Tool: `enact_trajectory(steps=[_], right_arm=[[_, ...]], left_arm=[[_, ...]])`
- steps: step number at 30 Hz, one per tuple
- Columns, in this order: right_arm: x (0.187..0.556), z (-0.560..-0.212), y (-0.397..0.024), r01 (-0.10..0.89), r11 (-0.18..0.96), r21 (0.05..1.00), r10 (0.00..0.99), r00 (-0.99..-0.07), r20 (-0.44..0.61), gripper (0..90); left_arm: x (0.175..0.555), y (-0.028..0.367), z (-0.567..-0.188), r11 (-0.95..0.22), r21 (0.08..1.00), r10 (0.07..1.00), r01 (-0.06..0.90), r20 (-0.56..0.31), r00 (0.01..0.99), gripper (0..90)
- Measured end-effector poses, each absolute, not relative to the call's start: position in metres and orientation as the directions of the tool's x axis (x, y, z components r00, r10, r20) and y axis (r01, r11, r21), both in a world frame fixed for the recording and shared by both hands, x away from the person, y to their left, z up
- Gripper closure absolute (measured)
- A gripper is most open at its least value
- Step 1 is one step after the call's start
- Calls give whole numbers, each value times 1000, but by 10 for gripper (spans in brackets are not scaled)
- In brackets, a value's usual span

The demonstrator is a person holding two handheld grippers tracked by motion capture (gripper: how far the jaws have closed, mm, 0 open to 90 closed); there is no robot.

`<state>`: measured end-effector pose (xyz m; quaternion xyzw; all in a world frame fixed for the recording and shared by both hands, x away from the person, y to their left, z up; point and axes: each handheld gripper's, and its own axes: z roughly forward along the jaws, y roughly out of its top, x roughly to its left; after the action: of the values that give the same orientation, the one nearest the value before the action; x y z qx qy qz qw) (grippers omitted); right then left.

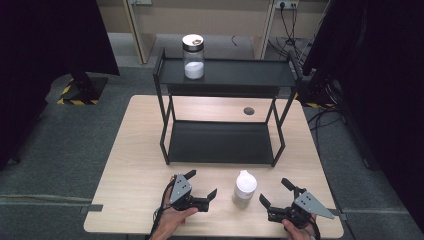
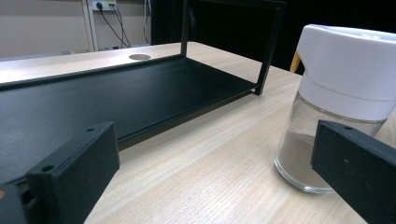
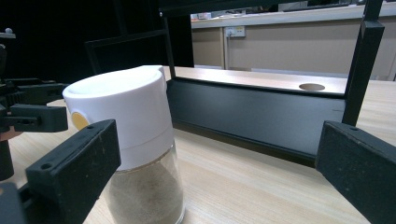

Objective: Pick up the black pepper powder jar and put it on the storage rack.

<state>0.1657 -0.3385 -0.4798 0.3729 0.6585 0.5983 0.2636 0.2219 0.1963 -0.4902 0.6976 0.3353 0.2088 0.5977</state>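
Barely begun: white-capped shaker [image 1: 245,189] untouched before the black shelf rack [image 1: 222,142], flanked by left gripper [image 1: 201,184] and right gripper [image 1: 274,192], jaws spread, empty.

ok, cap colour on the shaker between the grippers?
White cap, clearest in the right gripper view.

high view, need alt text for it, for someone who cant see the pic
A white-capped glass shaker stands on a wooden table between the left hand-held gripper and the right hand-held gripper, both open. Behind it a black two-tier rack carries a jar of white powder on its top shelf.
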Motion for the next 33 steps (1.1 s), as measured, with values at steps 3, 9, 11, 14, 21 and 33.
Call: enact_trajectory(steps=[3,9,11,14,21,33], right_arm=[[165,-479,-339,171,6,985,803,-587,98,3],[164,-478,-338,165,2,986,797,-596,98,3],[164,-478,-337,160,3,987,793,-602,95,3],[163,-477,-336,156,5,988,786,-612,93,3],[163,-476,-334,157,7,988,774,-626,94,3],[165,-477,-326,171,28,985,757,-647,91,3]], left_arm=[[222,197,-490,-59,974,719,219,-111,687,4],[222,198,-490,-54,973,721,222,-116,683,4],[222,198,-490,-52,973,721,223,-118,683,4],[222,198,-490,-52,973,721,223,-118,683,4],[222,198,-490,-50,973,723,224,-119,680,4],[223,198,-490,-49,973,724,225,-120,679,4]])
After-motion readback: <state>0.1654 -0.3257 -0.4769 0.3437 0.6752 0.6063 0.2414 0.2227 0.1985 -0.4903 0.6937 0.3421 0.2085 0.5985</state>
